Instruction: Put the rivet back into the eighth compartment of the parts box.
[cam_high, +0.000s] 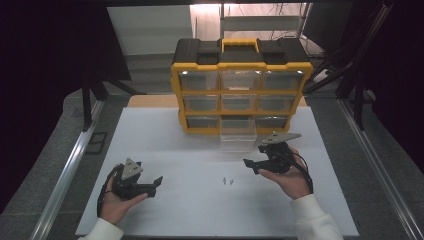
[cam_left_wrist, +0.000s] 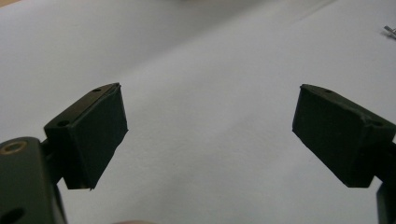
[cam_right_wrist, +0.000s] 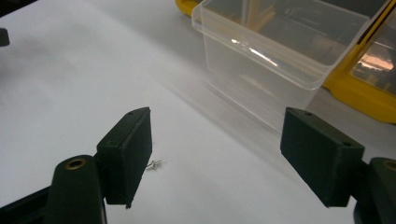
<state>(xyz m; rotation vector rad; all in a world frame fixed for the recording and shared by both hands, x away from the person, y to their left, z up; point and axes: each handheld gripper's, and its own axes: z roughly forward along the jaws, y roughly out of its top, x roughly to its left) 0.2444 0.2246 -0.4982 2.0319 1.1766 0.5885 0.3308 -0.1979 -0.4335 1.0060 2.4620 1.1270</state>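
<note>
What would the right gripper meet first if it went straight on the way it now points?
Probably the clear plastic drawer pulled out of the yellow organizer. It lies ahead between the open jaws of the right gripper. The small screw sits off by one jaw, so it looks missed, though depth is unclear.

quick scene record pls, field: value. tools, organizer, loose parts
surface: white table
organizer: yellow-black drawer cabinet, far side, upright
open drawer: clear drawer, bottom row middle, pulled out
loose parts: two small metal pieces, between the tools
left tool: open, holds nothing
right tool: open, holds nothing, near the drawer
</note>
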